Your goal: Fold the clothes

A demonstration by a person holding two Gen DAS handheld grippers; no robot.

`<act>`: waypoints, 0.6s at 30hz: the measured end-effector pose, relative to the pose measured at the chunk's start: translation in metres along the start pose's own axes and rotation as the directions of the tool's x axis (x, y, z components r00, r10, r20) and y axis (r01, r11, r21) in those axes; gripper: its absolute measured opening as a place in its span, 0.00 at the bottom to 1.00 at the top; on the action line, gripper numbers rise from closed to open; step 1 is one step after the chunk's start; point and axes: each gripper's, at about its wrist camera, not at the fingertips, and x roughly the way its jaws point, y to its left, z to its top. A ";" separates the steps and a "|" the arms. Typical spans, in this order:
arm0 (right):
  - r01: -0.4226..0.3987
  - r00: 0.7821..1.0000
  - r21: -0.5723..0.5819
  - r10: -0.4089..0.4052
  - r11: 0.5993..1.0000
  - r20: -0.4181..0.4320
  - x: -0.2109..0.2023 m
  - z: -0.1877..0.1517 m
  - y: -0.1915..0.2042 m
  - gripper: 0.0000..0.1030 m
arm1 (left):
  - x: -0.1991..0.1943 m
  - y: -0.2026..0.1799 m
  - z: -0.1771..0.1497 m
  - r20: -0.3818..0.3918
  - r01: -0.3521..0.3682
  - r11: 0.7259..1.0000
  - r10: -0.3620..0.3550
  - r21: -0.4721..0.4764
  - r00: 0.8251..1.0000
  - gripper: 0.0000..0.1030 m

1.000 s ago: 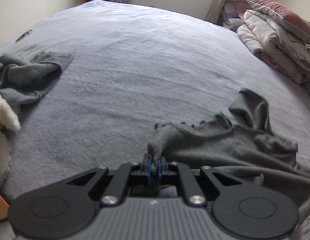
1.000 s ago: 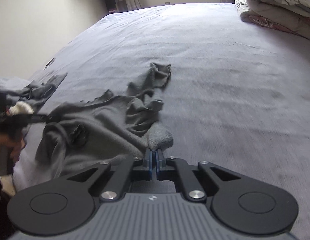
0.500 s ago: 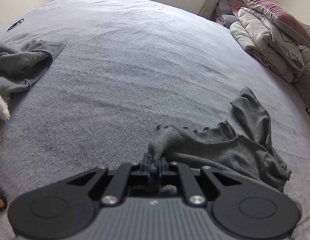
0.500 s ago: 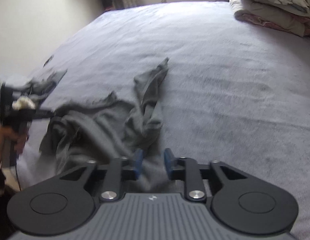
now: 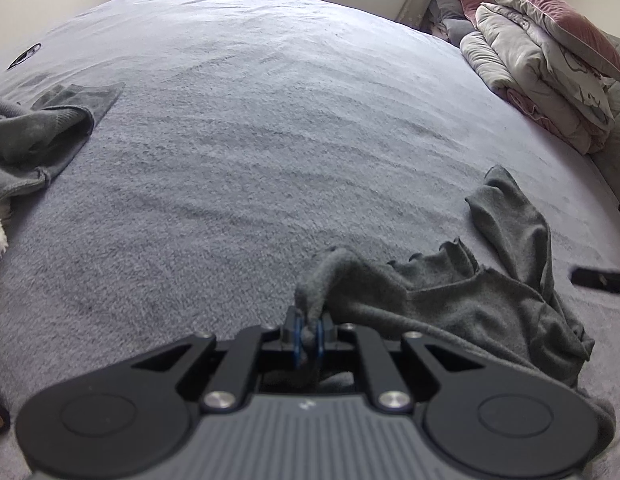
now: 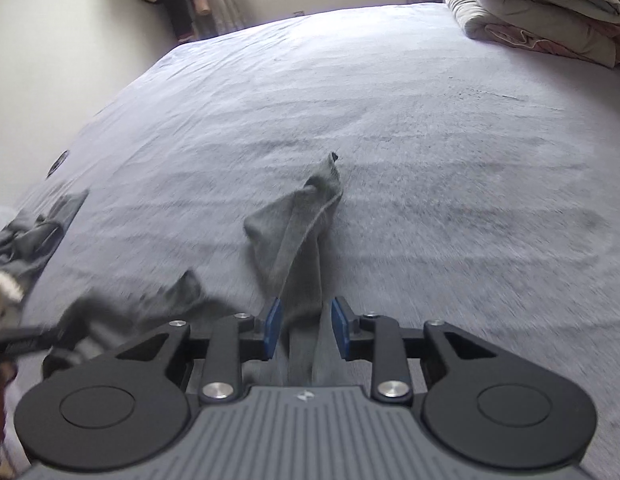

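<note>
- Spreading step: left gripper (image 5: 308, 330) pinches a corner of the crumpled dark grey knit garment (image 5: 461, 300) on the grey fleece bedspread (image 5: 270, 140).
- Right gripper (image 6: 306, 326), jaws just opened and now spread, straddles the garment's sleeve (image 6: 298, 236) without pressing it.
- Next it likely needs a fresh grip to pull the fabric flat.

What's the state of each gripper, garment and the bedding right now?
left gripper: shut on a corner of the grey top.
right gripper: open, sleeve between its pads, no grip.
grey top: crumpled on the bed, unfolded, one sleeve stretched out.
second grey garment: rumpled at the bed's left edge.
duvets and pillow: folded, stacked.
</note>
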 end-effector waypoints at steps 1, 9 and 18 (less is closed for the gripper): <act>0.014 1.000 0.003 -0.014 1.000 0.002 0.008 0.002 0.002 0.30 | 0.001 0.000 0.000 -0.003 0.000 1.000 0.000 0.002 1.000 0.08; 0.073 0.997 0.032 -0.074 0.997 0.036 0.025 -0.004 -0.010 0.05 | 0.003 0.000 -0.002 -0.005 0.003 1.000 -0.003 0.010 1.000 0.08; 0.276 0.953 0.064 -0.282 0.959 0.114 -0.056 -0.025 -0.061 0.04 | 0.000 -0.006 -0.003 0.006 -0.005 1.000 0.005 0.022 1.000 0.08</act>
